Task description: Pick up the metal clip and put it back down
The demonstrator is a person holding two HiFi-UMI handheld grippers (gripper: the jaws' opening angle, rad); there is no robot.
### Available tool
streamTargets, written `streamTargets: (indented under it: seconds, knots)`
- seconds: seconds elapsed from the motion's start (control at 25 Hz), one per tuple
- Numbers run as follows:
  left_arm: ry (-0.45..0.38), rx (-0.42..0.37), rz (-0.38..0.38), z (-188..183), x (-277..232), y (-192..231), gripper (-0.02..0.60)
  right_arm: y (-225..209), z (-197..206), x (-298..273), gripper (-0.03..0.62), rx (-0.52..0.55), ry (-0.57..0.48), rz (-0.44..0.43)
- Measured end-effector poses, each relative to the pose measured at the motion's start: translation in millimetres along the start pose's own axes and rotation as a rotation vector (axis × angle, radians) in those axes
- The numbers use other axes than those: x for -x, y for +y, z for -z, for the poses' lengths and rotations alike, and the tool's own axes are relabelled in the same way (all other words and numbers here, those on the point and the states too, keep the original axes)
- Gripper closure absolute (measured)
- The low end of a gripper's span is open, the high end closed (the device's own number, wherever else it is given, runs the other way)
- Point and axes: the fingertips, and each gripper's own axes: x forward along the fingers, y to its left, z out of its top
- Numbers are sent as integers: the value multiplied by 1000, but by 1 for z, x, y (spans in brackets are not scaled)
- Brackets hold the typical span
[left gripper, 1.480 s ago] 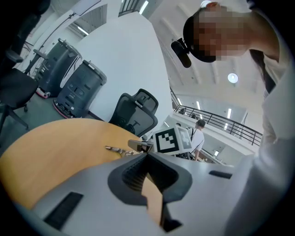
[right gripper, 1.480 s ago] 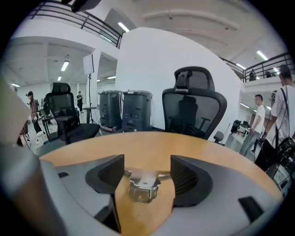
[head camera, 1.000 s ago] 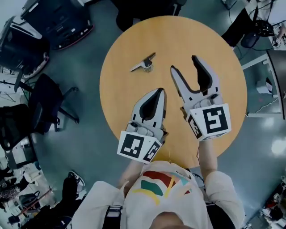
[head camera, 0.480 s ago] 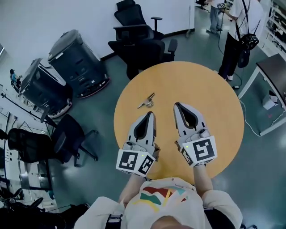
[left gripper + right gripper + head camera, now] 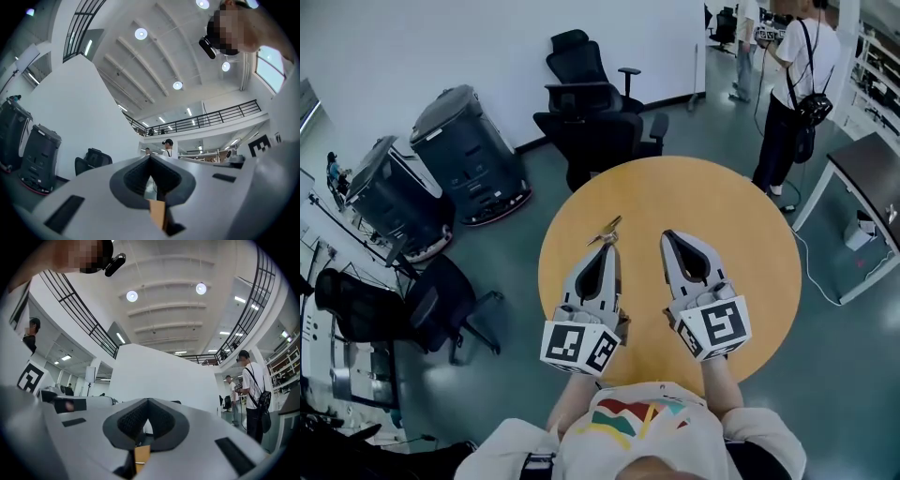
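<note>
Right gripper [image 5: 667, 235] — jaws newly together, uptilted

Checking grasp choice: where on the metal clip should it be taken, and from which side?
Probably across the long thin arm of the metal clip, which slants toward the far right on the table. Come from above, jaws crosswise to that slant; the left gripper, shut, is nearest.

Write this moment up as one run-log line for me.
left gripper: shut, empty | right gripper: shut, empty | metal clip: lying on round table, just beyond left gripper's tips, not held
</note>
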Motion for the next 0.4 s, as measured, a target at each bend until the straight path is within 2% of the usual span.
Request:
streamTargets:
  seconds: [0.4]
  knots:
    - [-27,1,27,-12,8,-14,538,7,-14,12,581,16,-16,3]
